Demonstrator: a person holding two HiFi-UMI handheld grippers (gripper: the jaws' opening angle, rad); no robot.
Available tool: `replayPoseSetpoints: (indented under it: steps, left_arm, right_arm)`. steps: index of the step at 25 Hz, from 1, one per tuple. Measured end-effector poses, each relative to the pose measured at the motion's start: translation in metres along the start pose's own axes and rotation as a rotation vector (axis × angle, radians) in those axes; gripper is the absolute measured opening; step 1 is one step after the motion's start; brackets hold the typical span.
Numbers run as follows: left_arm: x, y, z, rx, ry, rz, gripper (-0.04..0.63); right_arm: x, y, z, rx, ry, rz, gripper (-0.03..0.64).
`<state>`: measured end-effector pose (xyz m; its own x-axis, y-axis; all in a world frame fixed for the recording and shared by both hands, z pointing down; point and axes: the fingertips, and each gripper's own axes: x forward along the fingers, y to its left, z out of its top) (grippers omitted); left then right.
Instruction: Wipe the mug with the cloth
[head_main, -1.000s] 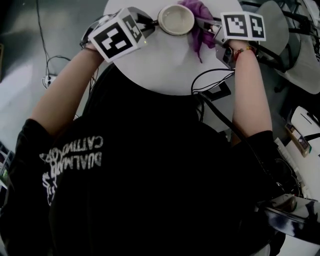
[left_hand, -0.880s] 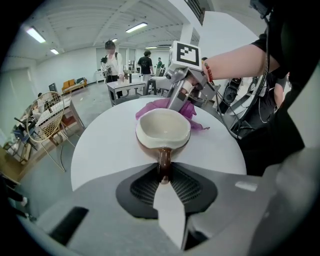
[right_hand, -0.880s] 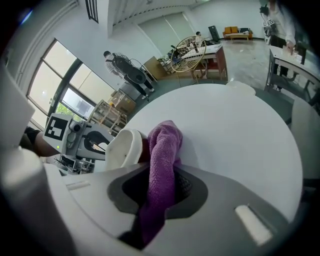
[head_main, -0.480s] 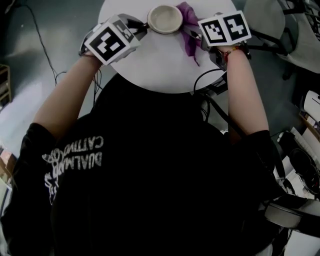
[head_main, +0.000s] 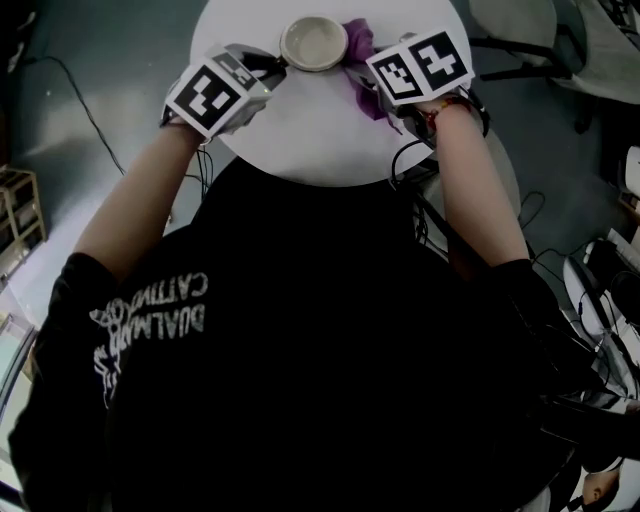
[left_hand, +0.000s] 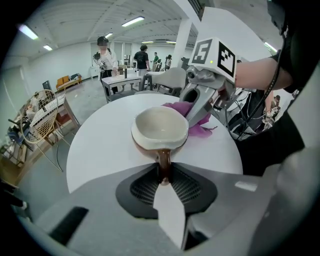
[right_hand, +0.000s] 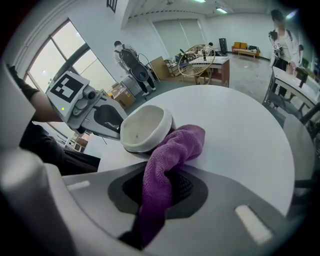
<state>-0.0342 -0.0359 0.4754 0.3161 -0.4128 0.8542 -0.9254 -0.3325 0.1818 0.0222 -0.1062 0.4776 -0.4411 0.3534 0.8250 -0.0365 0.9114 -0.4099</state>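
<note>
Head view: a round white table (head_main: 310, 130) over a grey floor (head_main: 100, 60) carries the mug (head_main: 314, 43). The white print on the person's black shirt (head_main: 300, 350) is upside down and unreadable.

Left gripper view: the left gripper (left_hand: 163, 172) clamps the mug's brown handle (left_hand: 163, 160); desks (left_hand: 117, 80) stand behind.

Right gripper view: the right gripper (right_hand: 157, 195) pinches the purple cloth (right_hand: 172, 150), which touches the mug's side.

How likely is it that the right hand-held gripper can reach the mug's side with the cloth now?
Probably yes. The right hand-held gripper is shut on the cloth, which appears to lie against the mug; nothing stands between, and the left hand-held gripper holds the handle.
</note>
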Motion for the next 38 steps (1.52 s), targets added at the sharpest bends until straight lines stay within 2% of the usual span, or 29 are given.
replayPoseSetpoints:
  steps: [5,13,19,29,32,35,38]
  left_arm:
    - [-0.001,-0.005,-0.001,-0.006,-0.011,-0.006,0.069]
    - [0.002,-0.013,0.0,-0.001,-0.022,-0.057,0.071]
    - [0.002,-0.015,-0.001,-0.004,-0.026,-0.061,0.071]
    - [0.008,-0.022,-0.001,-0.024,-0.042,-0.093,0.08]
    - [0.009,-0.026,0.001,-0.042,-0.072,-0.11,0.08]
    - [0.007,-0.026,0.0,-0.042,-0.092,-0.119,0.083]
    - [0.002,-0.027,-0.003,-0.042,-0.108,-0.118,0.08]
  right_arm:
    - [0.004,0.017,-0.008,0.018,0.006,-0.025,0.06]
    - [0.016,0.044,-0.014,0.059,-0.009,0.021,0.061]
    - [0.021,0.052,-0.016,0.107,-0.046,0.01,0.061]
    - [0.035,0.069,-0.011,0.24,-0.084,0.05,0.06]
    - [0.039,0.08,-0.013,0.169,-0.081,0.045,0.057]
    - [0.046,0.106,-0.016,-0.004,-0.046,0.085,0.057]
    - [0.052,0.125,-0.021,-0.17,0.013,0.045,0.057]
